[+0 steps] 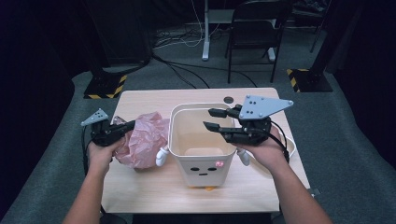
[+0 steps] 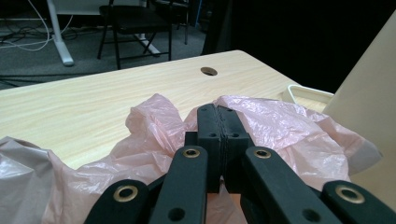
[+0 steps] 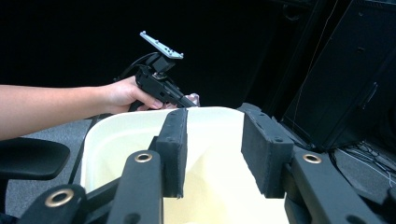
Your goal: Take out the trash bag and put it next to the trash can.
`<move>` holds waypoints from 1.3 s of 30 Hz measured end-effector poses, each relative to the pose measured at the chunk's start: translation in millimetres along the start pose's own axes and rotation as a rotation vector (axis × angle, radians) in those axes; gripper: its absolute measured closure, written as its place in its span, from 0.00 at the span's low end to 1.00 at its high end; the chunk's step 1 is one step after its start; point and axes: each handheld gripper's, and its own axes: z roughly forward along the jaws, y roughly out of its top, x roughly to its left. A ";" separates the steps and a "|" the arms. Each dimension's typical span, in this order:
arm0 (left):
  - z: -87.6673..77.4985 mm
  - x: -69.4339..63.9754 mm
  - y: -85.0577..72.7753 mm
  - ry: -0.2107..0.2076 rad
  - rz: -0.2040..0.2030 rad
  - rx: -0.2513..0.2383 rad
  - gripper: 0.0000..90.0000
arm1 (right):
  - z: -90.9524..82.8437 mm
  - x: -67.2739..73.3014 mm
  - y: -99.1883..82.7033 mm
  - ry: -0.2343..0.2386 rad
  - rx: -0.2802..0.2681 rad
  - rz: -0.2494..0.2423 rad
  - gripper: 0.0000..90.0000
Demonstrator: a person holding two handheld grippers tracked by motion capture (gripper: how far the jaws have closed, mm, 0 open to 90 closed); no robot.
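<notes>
Left gripper (image 2: 219,122) is clamped on the pink bag (image 1: 142,140), its grip half buried; right gripper (image 1: 211,118) is held apart over the bin (image 1: 201,164).

The thin crumpled plastic bag (image 1: 142,140) is pale translucent pink, greyer where it folds at the edge of the left gripper view. The square plastic waste bin (image 1: 201,164) is cream, with a small painted face on its front: two dark dot eyes, a short dark mouth line, a pink cheek spot and an orange tip at the base. The rectangular wooden table (image 1: 154,191) is light beige with fine straight grain. The left gripper (image 1: 127,126) is matt black with a grey plate and brass-coloured rivets. The right gripper (image 1: 211,119) is black too, under a pale grey plate dotted with dark holes.
</notes>
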 end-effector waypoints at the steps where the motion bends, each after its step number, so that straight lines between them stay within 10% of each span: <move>1: 0.6 0.3 -1.9 0.004 -0.005 -0.002 1.00 | -0.1 -0.4 -1.5 -0.002 0.003 0.003 0.67; 39: -6.3 -1.0 -22.6 0.101 0.038 -0.015 0.77 | -27.4 -5.1 -21.5 -0.086 0.016 0.042 0.65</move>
